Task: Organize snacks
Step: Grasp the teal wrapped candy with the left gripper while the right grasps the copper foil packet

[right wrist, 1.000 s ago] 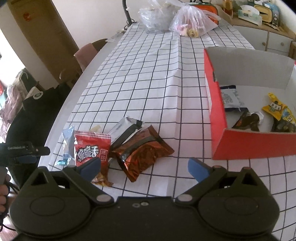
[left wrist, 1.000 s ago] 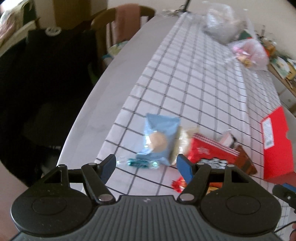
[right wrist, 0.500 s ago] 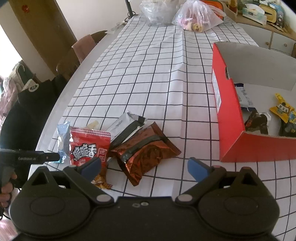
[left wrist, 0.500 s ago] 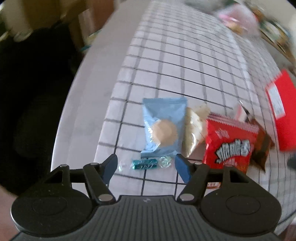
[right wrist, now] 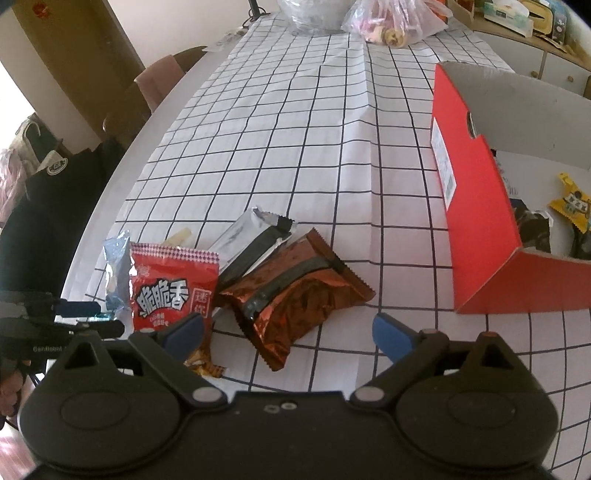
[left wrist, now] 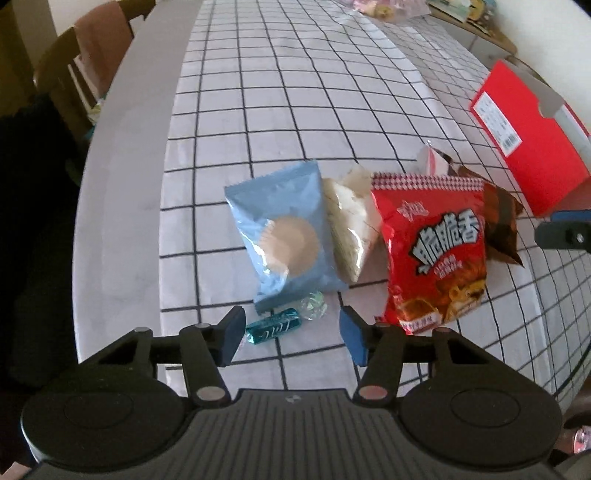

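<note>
Snacks lie in a loose cluster near the left edge of a white checked tablecloth [left wrist: 295, 96], with a red cardboard box [right wrist: 476, 206] well apart to the right. Going left to right in the left wrist view: a small teal-wrapped candy [left wrist: 274, 325] sits nearest, lying between the blue pads of the left gripper [left wrist: 291, 334], whose jaws have just been closing and stand partly apart; the left pad is just beside the candy's end, and whether it touches cannot be told, while the right pad is clear of it. Just beyond the candy is a light blue packet [left wrist: 284, 236] showing a round cake, then a pale translucent packet [left wrist: 351, 225] touching its right side. Next comes a red crisp bag [left wrist: 436, 251] printed with white characters, overlapping a brown foil packet [right wrist: 295, 295]. A silver and black wrapper [right wrist: 255, 236] lies partly under the brown packet on its far side. The right gripper [right wrist: 288, 334] hovers over the brown packet with its jaws wide apart, holding nothing. Inside the red box, at the right, are a yellow packet [right wrist: 572, 201] and dark wrappers [right wrist: 535, 229]. Clear plastic bags [right wrist: 391, 22] sit at the far end of the table.
</note>
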A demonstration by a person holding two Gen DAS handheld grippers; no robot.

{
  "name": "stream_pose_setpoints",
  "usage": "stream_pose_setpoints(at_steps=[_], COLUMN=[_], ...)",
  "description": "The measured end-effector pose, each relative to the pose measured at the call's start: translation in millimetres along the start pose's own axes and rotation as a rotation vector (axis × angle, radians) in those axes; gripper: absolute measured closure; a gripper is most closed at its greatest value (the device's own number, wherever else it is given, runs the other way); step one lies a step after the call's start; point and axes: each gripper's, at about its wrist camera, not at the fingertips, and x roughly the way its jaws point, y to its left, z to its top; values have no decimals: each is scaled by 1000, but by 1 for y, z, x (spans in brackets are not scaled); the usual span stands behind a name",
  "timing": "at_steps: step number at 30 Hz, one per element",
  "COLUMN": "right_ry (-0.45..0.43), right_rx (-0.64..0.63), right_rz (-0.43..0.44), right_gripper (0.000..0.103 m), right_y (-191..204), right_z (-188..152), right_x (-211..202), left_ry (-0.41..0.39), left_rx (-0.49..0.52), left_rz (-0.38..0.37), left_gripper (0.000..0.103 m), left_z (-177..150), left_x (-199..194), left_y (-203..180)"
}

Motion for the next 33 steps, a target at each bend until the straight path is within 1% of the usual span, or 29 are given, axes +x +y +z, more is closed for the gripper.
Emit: stream_pose_setpoints(at_steps=[3,4,6,8,12,15,17,21,23,24,25,26,27,29,33], right_ry=[-7,-8,-10,-9,-10,-13,-11,-15,-2,5,12,16,13,2,-10], right_rx=[6,9,16,21,56,101,136,168,187,192,192,188,181,166,152], right_rz=[-12,-17,-25,-31,-51,-77,-94,-144,-164,-165,-159,-146,-145,-142,-111], right_gripper=[6,6,6,7,6,7,7,7,8,9,13,13,14,18,26], right_y=[-1,-1,-1,-2,-4,-5,-5,-3,-3,-4,-3,-3,-1,1,-2], right_z=[3,4,5,7,13,19,24,27,26,25,23,21,20,17,12], right_x=[1,2,4,6,15,24,31,45,52,55,57,59,59,56,50], left_ry=[-9,-9,-7,-6,-5,-8,-6,-11,-14,-16,-17,-19,-19,-19,-21], left_rx=[-7,-15,-27,-30,-35,-25,-37,-60,-73,-76,-81,-85,-87,-95,-108], left_rz=[-8,-10,4,9,16,47,57,82,90,92,95,97,97,97,98], left_gripper=[47,49,54,66,73,80,85,88,89,89,89,89,89,90,90], left_z=[-3,-1,-4,-7,-15,-19,-20,-22,-23,-24,-24,-24,-24,-24,-25], left_x=[-2,-2,-4,-6,-7,-8,-7,-7,-7,-7,-7,-6,-6,-6,-7], left_y=[-1,0,-1,-4,-16,-25,-28,-32,-32,-33,-33,-33,-33,-32,-31])
